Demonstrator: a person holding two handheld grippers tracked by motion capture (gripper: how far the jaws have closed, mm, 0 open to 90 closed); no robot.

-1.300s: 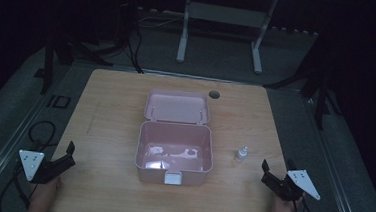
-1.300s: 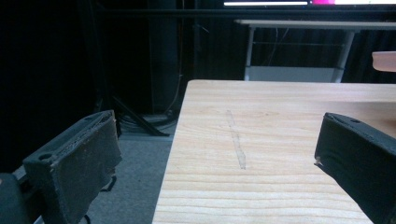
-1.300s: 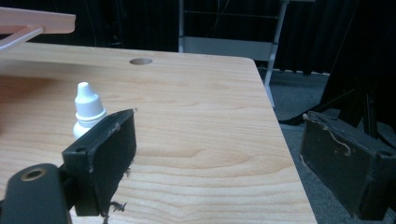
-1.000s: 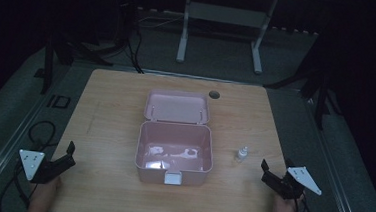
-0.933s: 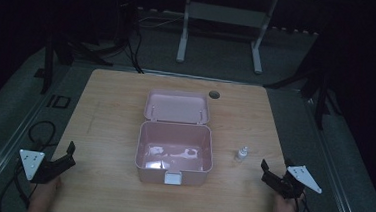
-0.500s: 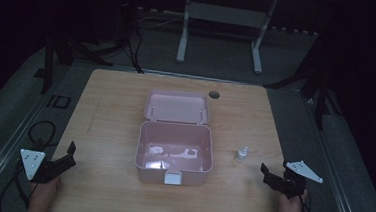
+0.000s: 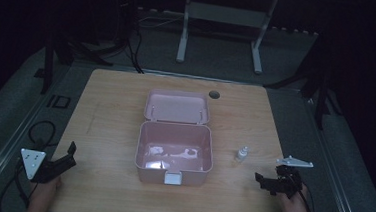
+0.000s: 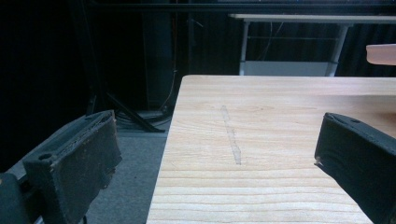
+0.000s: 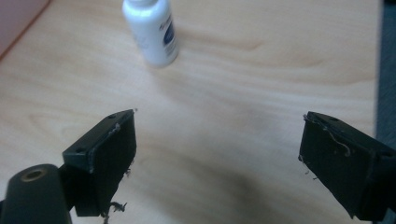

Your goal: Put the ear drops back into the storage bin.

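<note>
- Right hand-held gripper [image 7: 271,183] sits at the near right of the tabletop [image 7: 110,110], jaws spread wide with nothing between them, pointed toward the bottle [image 7: 242,154].
- Left hand-held gripper [image 7: 59,161] rests at the near left edge, jaws likewise wide apart and empty, well away from everything.
- The bottle stands upright just beyond the right hand-held gripper and near the right side of the box [image 7: 174,155], not touching it. In the right gripper view the bottle [image 9: 152,30] is a small white plastic one with a blue label.
- It looks light and easy to tip, with smooth, rounded, probably slippery walls; stiff enough for a firm pinch.
- Best hold, I judge: across the body at mid-height, jaws square to the sides, below the narrow cap.
- The pink box lies open at the middle, its lid [image 7: 177,105] laid back on the far side.
</note>
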